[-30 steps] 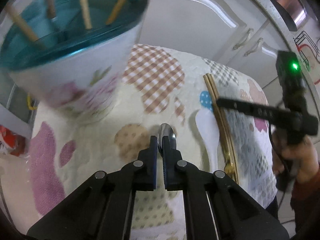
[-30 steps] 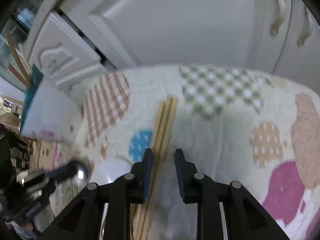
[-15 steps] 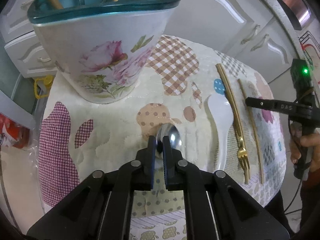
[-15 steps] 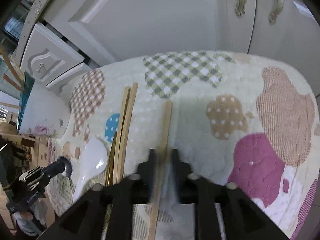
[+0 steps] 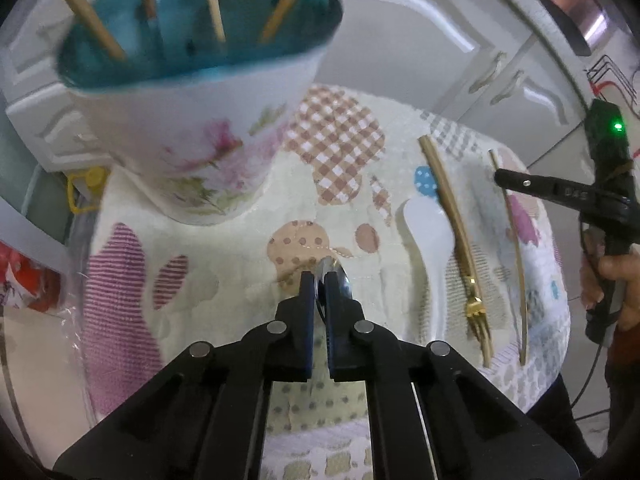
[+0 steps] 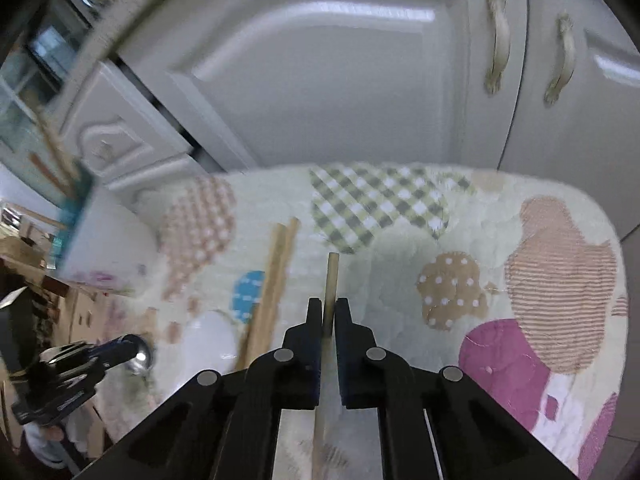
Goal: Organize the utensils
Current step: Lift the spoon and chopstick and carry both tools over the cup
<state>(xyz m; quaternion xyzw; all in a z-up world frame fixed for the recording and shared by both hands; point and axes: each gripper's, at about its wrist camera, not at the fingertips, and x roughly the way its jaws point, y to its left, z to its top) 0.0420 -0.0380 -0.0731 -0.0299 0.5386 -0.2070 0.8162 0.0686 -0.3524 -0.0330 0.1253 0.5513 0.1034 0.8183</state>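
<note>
So both hands are loaded. Left hand-held gripper [image 5: 319,286] is pinching a metal spoon [image 5: 335,280] by the neck, bowl poking out forward, held above the bench [image 5: 224,248] in front of the floral holder [image 5: 192,128] at the back-left corner, probably lining up to drop it in with the sticks already standing there. Right hand-held gripper [image 6: 328,316] is clamped on a single chopstick [image 6: 331,280] near the middle, lengthwise between the fingers; whether it's off the cloth is hard to tell. A white spoon [image 5: 430,240], gold fork [image 5: 468,268] and chopstick pair [image 6: 276,276] lie mid-bench, still unsorted.
</note>
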